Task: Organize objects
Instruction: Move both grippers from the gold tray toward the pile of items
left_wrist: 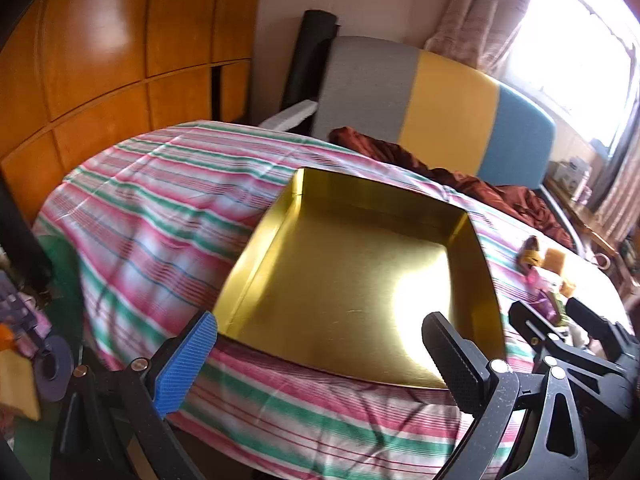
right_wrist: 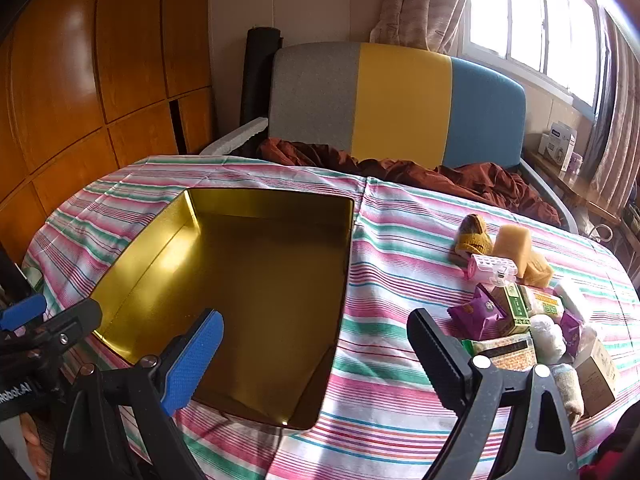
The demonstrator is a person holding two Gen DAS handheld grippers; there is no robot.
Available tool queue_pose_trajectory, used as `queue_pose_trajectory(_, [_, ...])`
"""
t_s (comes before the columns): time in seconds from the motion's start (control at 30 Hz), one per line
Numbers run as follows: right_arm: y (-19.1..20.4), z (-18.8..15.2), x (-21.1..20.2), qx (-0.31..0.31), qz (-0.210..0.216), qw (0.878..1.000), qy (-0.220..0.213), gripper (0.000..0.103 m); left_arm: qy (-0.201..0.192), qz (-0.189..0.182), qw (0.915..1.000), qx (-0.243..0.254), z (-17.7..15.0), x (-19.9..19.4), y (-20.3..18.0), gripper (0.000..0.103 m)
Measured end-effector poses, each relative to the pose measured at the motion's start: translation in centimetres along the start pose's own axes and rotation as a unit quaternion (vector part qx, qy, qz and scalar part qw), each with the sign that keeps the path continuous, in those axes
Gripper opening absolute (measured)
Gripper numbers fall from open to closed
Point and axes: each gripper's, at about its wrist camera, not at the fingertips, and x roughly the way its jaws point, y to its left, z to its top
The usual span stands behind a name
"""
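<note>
A striped cloth (right_wrist: 400, 248) covers the worktop, with a grey, yellow and blue headboard (right_wrist: 400, 104) and a rumpled brown blanket (right_wrist: 460, 176) behind. The gold tin (right_wrist: 256, 280) sits open and empty at the left. Well to its right lies a heap of small packets (right_wrist: 516, 320), a pink roller (right_wrist: 492, 272) and a yellow sponge (right_wrist: 512, 244). The left claw (left_wrist: 320, 356) and right claw (right_wrist: 316, 356) both hover with jaws apart, holding nothing.

You have one gold tin (right_wrist: 248, 280) on the striped cloth (right_wrist: 400, 240); one knitted yellow piece (right_wrist: 474, 240); one pink hair roller (right_wrist: 493, 270); two purple packets (right_wrist: 476, 314); one green box (right_wrist: 514, 306); one white wrapped ball (right_wrist: 552, 338). The remaining pile is too jumbled for you to count
</note>
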Motion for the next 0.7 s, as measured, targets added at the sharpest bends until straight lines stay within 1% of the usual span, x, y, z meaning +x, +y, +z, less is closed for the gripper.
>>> queue_pose_trajectory(0.13, [-2.5,-0.3,0.1,0.016,-0.020,1.000,0.006,0.095,0.013,-0.025,0.9995,0.016,0.4,0.3,-1.4,0.103])
queue_pose_trajectory(0.2, [-4.2,-0.5,0.1,0.025,-0.035,0.999,0.010,0.095,0.016,-0.044,0.9987,0.020,0.6,0.4,-2.2,0.103])
queue_pose_trajectory(0.23, [-5.3,-0.6,0.0,0.032,-0.042,0.999,0.012,0.095,0.013,-0.050,0.9984,0.023,0.7,0.4,-2.6,0.103])
queue_pose_trajectory(0.33, [-8.8,-0.7,-0.4,0.055,-0.061,0.996,0.020,0.095,0.002,-0.063,0.9965,0.055,1.2,0.1,-4.4,0.103])
queue_pose_trajectory(0.37, [-10.5,-0.7,-0.7,0.066,-0.069,0.995,0.022,0.095,0.000,-0.072,0.9953,0.065,1.3,0.0,-5.0,0.103])
queue_pose_trajectory(0.43, [-13.0,-0.7,-1.1,0.090,-0.075,0.993,0.024,0.095,0.001,-0.101,0.9914,0.083,1.4,-0.2,-6.6,0.103])
queue_pose_trajectory(0.5, [-16.9,-0.7,-1.9,0.124,-0.091,0.988,0.023,0.095,0.005,-0.121,0.9875,0.101,1.6,-0.2,-8.2,0.103])
queue_pose_trajectory(0.53, [-17.8,-0.6,-2.1,0.129,-0.099,0.986,0.023,0.095,0.008,-0.134,0.9842,0.116,1.6,-0.2,-9.2,0.103])
queue_pose_trajectory(0.6, [-21.0,-0.5,-3.1,0.151,-0.120,0.981,0.016,0.095,0.016,-0.158,0.9775,0.138,1.5,-0.1,-11.0,0.103])
queue_pose_trajectory(0.63, [-22.0,-0.6,-3.5,0.160,-0.128,0.979,0.015,0.095,0.019,-0.172,0.9730,0.152,1.4,-0.1,-12.2,0.103])
queue_pose_trajectory(0.7, [-25.1,-1.0,-4.3,0.193,-0.144,0.971,0.012,0.095,0.025,-0.187,0.9642,0.186,1.1,0.1,-14.5,0.103])
